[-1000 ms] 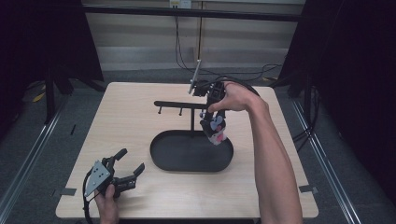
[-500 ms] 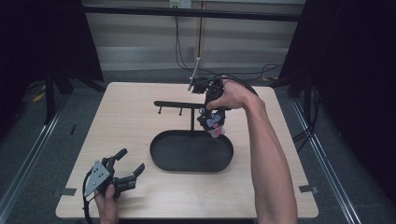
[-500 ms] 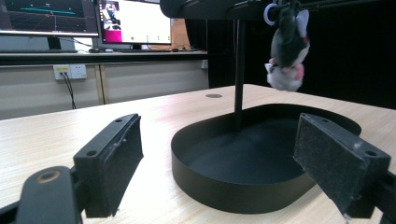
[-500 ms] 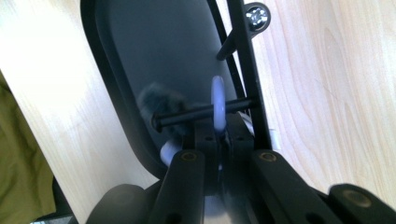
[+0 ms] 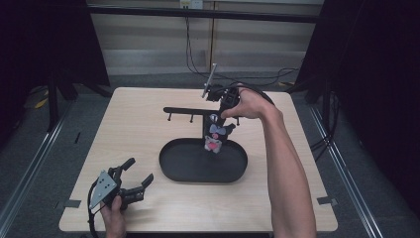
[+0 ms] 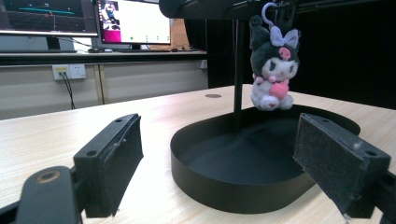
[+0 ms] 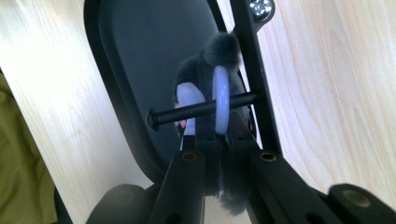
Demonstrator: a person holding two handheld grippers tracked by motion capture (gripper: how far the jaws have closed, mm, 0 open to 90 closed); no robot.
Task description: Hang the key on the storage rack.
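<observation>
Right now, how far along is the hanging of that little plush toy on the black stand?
Nearly done. The toy's pale ring is already threaded over a peg of the stand, and the plush toy dangles above the black tray. In hand: the right claw is shut on the ring. Left to do: let go and pull away. The left claw rests open near the table's front edge.

Right gripper (image 5: 218,120) points down from an outstretched arm, jaws clamped together; left gripper (image 5: 137,176) rests low, jaws apart.
</observation>
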